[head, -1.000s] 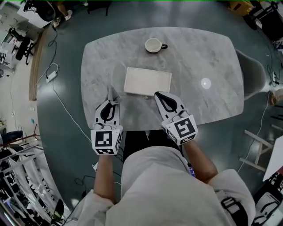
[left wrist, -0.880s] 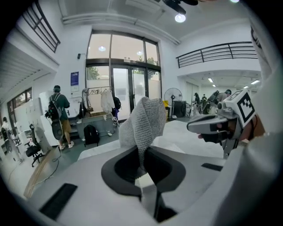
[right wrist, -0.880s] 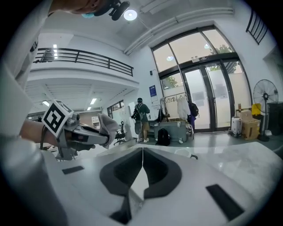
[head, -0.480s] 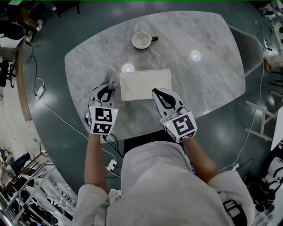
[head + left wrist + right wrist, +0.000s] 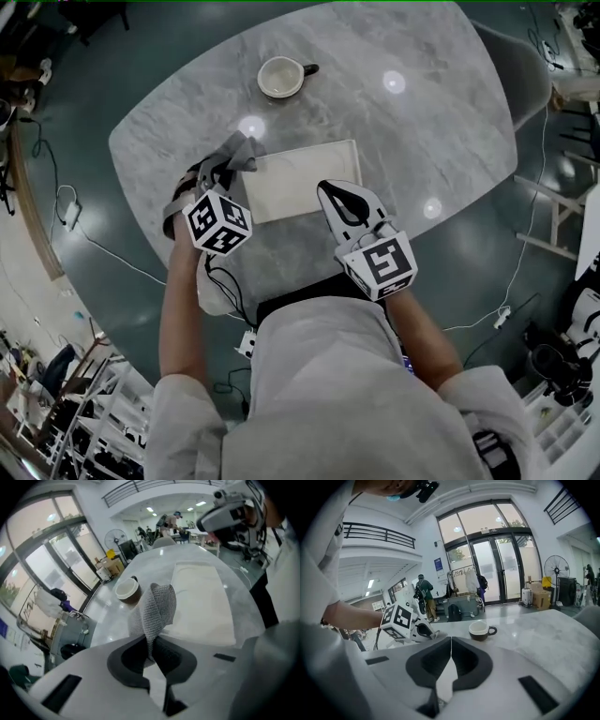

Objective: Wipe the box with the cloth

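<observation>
Pinching the grey cloth (image 5: pixel 158 605) tight between its fingers, the left gripper (image 5: pixel 232 168) sat right at the far left corner of the box (image 5: pixel 300 178). The cloth stuck up out of the fingers in a loose fold, and I honestly couldn't tell if it was touching the box or just hanging over that corner. The box itself was flat and white, lying on the marble table (image 5: pixel 427 122). The right gripper (image 5: pixel 334 194) was at the box's near right edge, fingers pressed together with nothing between them, which was pretty clear from its own view. A cup (image 5: pixel 279 77) stood on the table beyond the box, well apart from it.
</observation>
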A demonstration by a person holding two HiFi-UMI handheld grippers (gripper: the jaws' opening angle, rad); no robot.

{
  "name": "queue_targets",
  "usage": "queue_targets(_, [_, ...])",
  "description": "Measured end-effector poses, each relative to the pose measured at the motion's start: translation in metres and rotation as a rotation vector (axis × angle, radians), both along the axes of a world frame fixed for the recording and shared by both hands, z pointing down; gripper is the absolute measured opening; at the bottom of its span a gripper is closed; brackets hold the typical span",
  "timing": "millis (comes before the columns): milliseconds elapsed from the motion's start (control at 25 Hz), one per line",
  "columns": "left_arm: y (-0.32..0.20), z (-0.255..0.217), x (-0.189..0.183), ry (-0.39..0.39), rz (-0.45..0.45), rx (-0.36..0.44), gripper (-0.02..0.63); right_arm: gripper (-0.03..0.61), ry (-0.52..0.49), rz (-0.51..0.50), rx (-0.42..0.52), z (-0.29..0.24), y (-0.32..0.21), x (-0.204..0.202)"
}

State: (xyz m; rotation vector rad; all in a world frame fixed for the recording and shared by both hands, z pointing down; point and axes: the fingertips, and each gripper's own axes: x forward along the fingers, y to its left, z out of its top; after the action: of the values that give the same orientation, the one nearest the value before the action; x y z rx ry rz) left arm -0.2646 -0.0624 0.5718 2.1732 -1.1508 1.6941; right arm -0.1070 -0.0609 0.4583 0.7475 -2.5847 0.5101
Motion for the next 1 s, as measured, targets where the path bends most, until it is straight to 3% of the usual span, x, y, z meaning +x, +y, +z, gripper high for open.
queue_targets(80, [-0.001,0.008,-0.004,-0.096,0.102,-0.025,0.035,0.026,-0.004,0.002,-0.007,-0.002,0.0,-0.002])
queue_targets(160, [-0.001,0.012,-0.004,-0.135,0.165,-0.044,0.035,0.026,-0.006,0.0,-0.012,-0.001,0.0,-0.003])
queue_targets(280, [-0.002,0.013,0.002,-0.132,0.199,-0.046,0.035,0.026,-0.004,0.004,-0.023,0.003,-0.003,-0.004])
queue_targets(640, [0.004,0.022,0.009,-0.284,0.32,-0.035,0.035,0.026,0.002,-0.002,-0.034,0.006,-0.004,-0.004])
queue_targets(1000, [0.02,0.024,0.016,-0.28,0.313,-0.032,0.035,0.026,0.001,-0.011,-0.042,0.006,0.001,-0.001])
